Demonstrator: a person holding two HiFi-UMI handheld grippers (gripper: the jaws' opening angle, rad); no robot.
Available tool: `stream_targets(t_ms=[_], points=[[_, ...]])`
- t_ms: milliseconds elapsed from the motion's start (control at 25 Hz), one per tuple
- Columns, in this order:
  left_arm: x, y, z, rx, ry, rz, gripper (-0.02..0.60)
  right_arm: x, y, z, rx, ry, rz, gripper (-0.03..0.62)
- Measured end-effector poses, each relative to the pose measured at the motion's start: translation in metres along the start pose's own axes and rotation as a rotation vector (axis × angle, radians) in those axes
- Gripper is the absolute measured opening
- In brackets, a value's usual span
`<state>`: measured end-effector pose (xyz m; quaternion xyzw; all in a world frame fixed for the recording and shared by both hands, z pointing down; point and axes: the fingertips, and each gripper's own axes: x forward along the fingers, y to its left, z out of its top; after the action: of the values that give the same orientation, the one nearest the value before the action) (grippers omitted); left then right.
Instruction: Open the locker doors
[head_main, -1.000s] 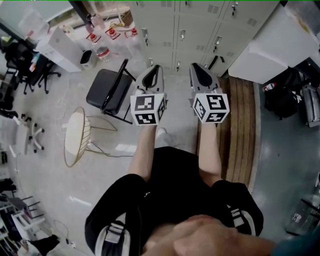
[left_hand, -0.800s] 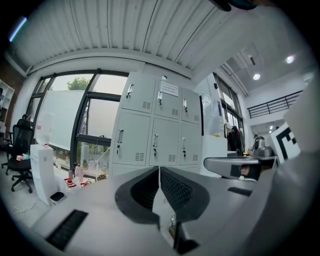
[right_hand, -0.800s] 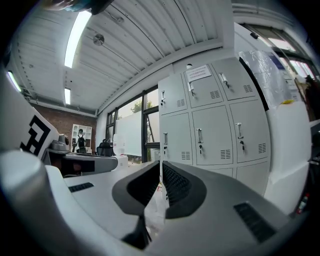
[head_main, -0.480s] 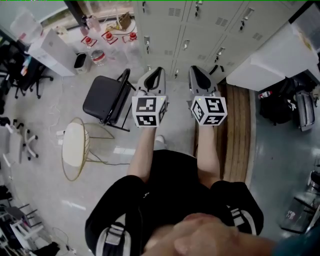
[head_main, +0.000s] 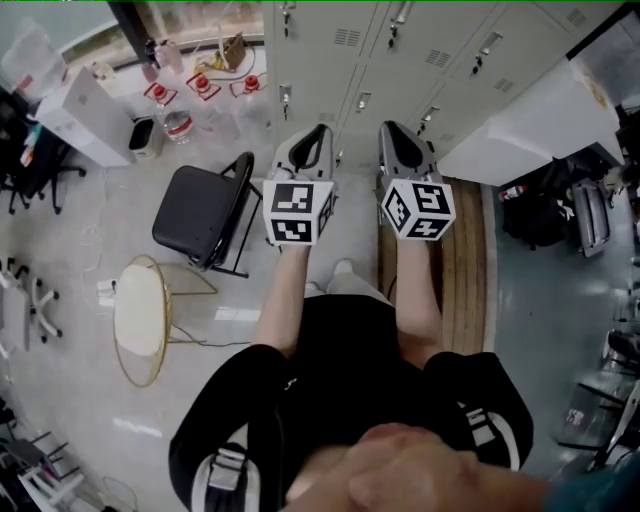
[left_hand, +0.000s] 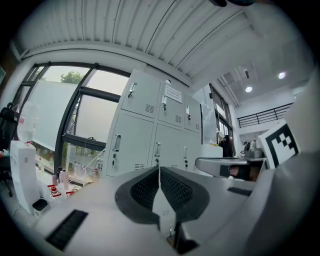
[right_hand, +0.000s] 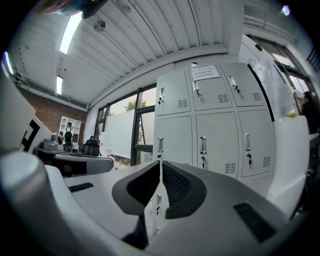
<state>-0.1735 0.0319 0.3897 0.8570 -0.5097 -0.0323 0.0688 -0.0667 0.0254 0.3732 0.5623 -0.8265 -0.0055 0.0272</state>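
While both claws point level toward it, the tall bank of pale grey metal lockers (head_main: 400, 50) stands ahead of the person and apart from either tip, with every door in sight closed. To its right a large white boxy unit (head_main: 530, 110) juts out, and a strip of brown wooden slats (head_main: 465, 260) runs along the floor below that. On the left of the pale floor stands a black folding chair (head_main: 195, 213), with a round white-topped stool on a gold wire frame (head_main: 138, 315) nearer the person. The left claw (left_hand: 159, 167) has its ribbed black pads pressed together with nothing between them. The right claw (right_hand: 160, 162) is likewise closed and empty. Upright silver handles (right_hand: 203, 145) sit on the locker doors, none of them touched.
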Motion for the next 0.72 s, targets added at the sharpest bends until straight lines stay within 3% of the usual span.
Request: stream_targets(t_ms=[720], points=[[0.051, 0.010, 0.001, 0.019, 0.021, -0.062, 0.011, 0.052, -0.025, -0.002, 0.029, 0.000, -0.023, 0.031]])
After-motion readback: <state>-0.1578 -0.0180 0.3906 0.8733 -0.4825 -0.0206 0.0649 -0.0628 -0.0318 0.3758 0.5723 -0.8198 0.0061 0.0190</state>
